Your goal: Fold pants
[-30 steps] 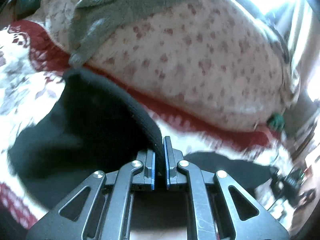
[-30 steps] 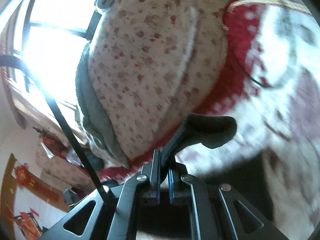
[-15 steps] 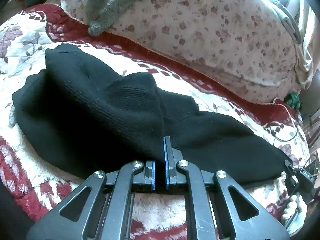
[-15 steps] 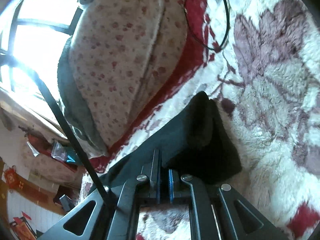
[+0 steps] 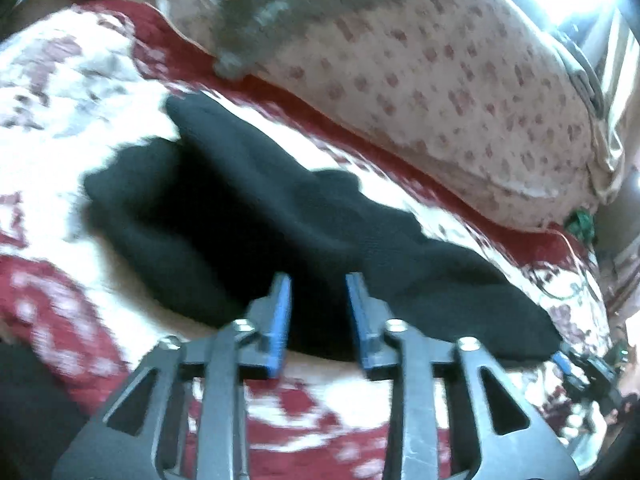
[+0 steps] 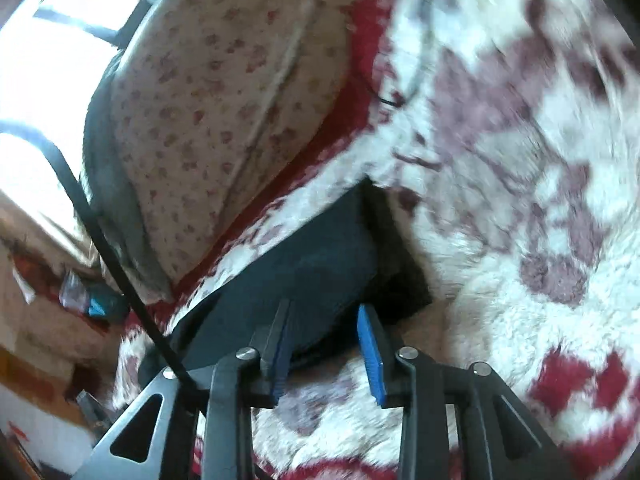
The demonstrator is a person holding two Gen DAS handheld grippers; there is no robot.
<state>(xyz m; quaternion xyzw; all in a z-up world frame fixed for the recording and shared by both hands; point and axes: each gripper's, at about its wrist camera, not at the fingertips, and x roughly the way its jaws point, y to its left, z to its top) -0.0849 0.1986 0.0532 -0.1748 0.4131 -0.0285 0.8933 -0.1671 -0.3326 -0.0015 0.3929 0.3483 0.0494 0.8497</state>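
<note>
1. The left gripper has its jaws spread apart with nothing between them. Its blue pads frame the near edge of the black pants without pinching the cloth. Whether the tips touch the fabric cannot be told through the blur.

2. The right gripper is likewise spread and empty, its jaws standing just over the pants' near edge at the narrow end.

3. The pants lie released in a long doubled strip on the fleece blanket, which covers a bed. The floral pillow sits beyond the pants' far edge.

4. Risk: the upper layer looks lumpy and not squared with the lower one. If either gripper drags a tip across the pants, the knit could catch on a pad and pull the fold open.

5. Risk: the blanket's deep pile grips cloth. A next fold begun from a shallow bite may lift only the top layer, leaving the bottom layer behind and skewing the strip.

6. Risk: a thin black cable lies on the blanket beyond the pants and could snag if the pants slide toward the pillow.
</note>
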